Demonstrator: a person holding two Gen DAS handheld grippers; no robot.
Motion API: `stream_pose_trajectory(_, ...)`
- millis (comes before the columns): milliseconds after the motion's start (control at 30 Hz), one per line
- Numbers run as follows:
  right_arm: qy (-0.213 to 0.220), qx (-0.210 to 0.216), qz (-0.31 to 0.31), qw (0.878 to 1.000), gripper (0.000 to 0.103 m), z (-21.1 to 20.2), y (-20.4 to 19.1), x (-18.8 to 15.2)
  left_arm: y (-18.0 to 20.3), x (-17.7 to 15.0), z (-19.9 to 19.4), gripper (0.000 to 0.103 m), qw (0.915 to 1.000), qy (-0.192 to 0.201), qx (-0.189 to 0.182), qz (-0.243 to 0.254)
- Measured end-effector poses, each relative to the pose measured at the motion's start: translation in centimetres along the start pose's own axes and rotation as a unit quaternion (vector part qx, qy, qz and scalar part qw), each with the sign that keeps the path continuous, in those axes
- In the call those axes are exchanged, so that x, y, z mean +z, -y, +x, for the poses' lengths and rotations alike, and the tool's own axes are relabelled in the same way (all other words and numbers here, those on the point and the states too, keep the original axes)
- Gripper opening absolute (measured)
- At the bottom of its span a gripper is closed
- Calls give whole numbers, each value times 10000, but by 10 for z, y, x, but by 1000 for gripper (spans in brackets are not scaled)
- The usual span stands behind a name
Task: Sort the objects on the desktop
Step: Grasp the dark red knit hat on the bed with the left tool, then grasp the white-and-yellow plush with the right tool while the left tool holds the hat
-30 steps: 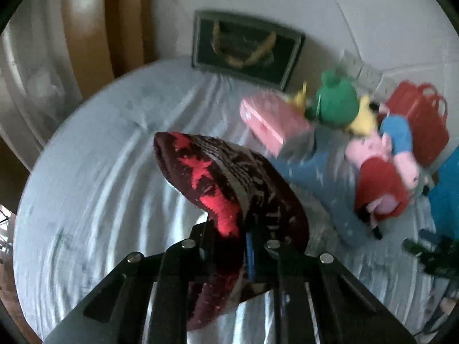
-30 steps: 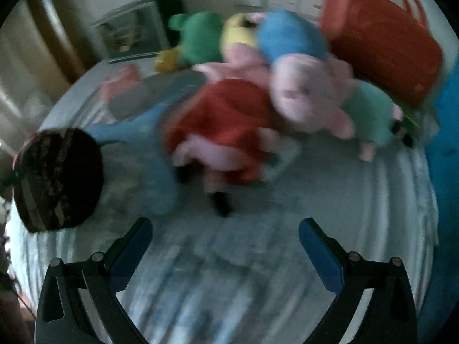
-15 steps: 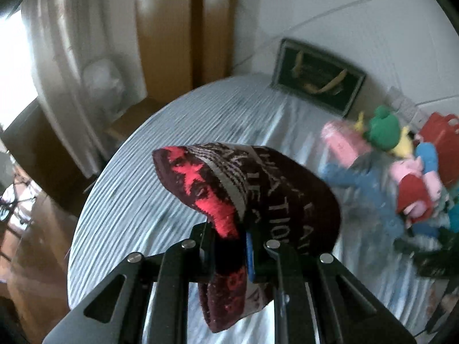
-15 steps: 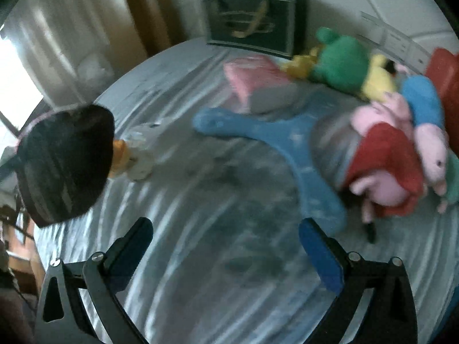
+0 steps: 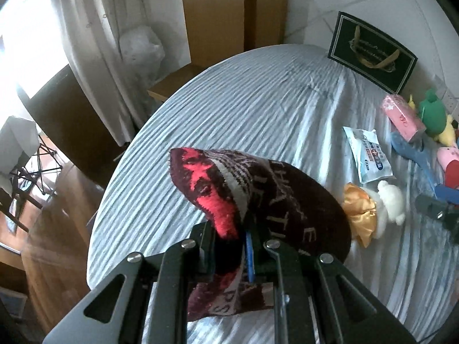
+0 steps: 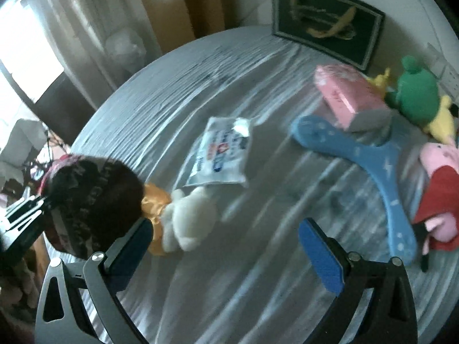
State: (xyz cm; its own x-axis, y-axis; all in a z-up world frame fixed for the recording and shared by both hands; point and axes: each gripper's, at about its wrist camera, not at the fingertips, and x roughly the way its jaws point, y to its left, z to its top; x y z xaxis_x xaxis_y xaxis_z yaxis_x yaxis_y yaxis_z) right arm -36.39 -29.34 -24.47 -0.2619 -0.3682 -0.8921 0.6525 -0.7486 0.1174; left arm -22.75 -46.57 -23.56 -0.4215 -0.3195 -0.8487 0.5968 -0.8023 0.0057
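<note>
The left gripper (image 5: 246,246) is clenched on a dark knitted hat (image 5: 258,197) with red and white patterning, which hangs above the striped cloth of the desk (image 5: 258,109), clear of it. The right gripper (image 6: 225,243) is released, its 2 blue pads wide apart with nothing between them, above a bare stretch of the cloth.

In the left wrist view, a white plush bear in a gold satin dress (image 5: 373,209) lies at 3 o'clock of the hat, partly hidden behind its crown. At 2 o'clock of the bear lies a flat white and blue packet (image 5: 367,154). Farther toward 2 o'clock lies a pink box (image 5: 401,117), with a green plush frog (image 5: 433,111) just beside it and a blue boomerang-shaped toy (image 5: 413,152) touching the box's near end. In the right wrist view, a pink pig plush in a red dress (image 6: 439,189) lies across one arm of the boomerang at 3 o'clock. The bear lies just beside the right gripper's left pad, at 9 o'clock of the open gap.

A dark framed plaque (image 5: 373,51) leans against the pale wall at the desk's far edge. Beyond the desk at 11 o'clock hang white curtains (image 5: 94,28) over a bright window, beside wooden panelling (image 5: 215,14), with wooden floor (image 5: 51,223) below at 8 o'clock.
</note>
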Motion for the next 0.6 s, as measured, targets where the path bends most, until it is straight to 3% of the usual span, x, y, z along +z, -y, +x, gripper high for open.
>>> stream_pose_trajectory(133,-239,102,-10,9997,87,23,-12,-3,0,-2,7,15,10000,-24,-62,34)
stream_pose_trajectory(267,-336,228,90,9991,81,41,-17,-1,7,-3,8,15,9999,-60,-63,96)
stream_pose_trajectory(333,-406,320,132,9986,50,49,-20,-2,8,-4,7,15,9999,-75,-86,88)
stream_pose_trajectory(400,-366,322,143,9987,48,50,-22,-3,8,-3,6,15,9999,-78,-85,67)
stream_pose_trajectory(500,-169,247,61,9995,37,38,-25,-3,7,-3,-2,15,9999,30,-112,25)
stream_pose_trajectory(600,115,244,-12,9996,35,15,-25,-4,9,0,-16,15,9997,184,-178,49)
